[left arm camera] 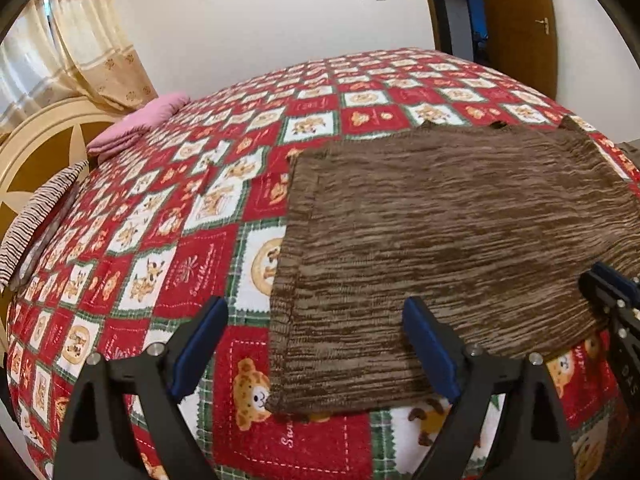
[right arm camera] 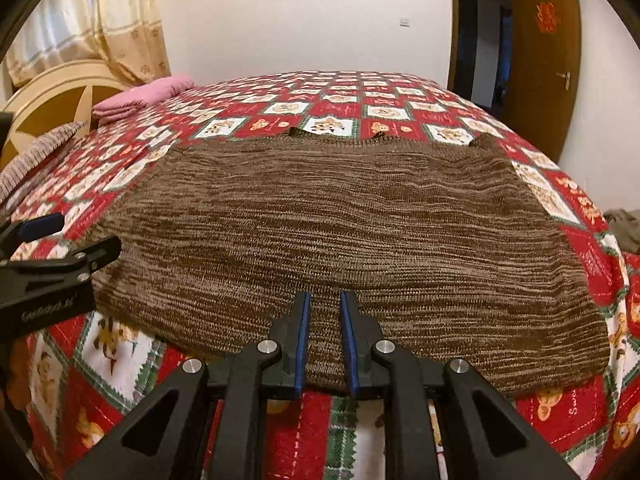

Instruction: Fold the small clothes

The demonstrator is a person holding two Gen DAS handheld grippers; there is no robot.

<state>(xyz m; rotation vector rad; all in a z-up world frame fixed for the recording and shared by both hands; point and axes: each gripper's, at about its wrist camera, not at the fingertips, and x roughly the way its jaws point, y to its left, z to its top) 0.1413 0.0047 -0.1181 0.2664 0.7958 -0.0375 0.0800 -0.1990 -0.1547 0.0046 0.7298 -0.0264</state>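
A brown knitted garment [left arm camera: 460, 240] lies flat on the red patchwork bedspread [left arm camera: 192, 256]; it also shows in the right wrist view [right arm camera: 340, 232]. My left gripper [left arm camera: 316, 320] is open wide, above the garment's near left corner. My right gripper [right arm camera: 325, 312] is over the garment's near edge, its jaws narrowly apart with nothing between them. The right gripper shows at the right edge of the left wrist view [left arm camera: 612, 292]; the left gripper shows at the left of the right wrist view [right arm camera: 60, 240].
A pink folded cloth [left arm camera: 136, 124] and a striped pillow [left arm camera: 36, 220] lie by the headboard [left arm camera: 40, 148] at the left. Curtains [left arm camera: 80, 40] hang behind. A wooden door [right arm camera: 544, 64] stands open at the far right. The bed edge runs near the grippers.
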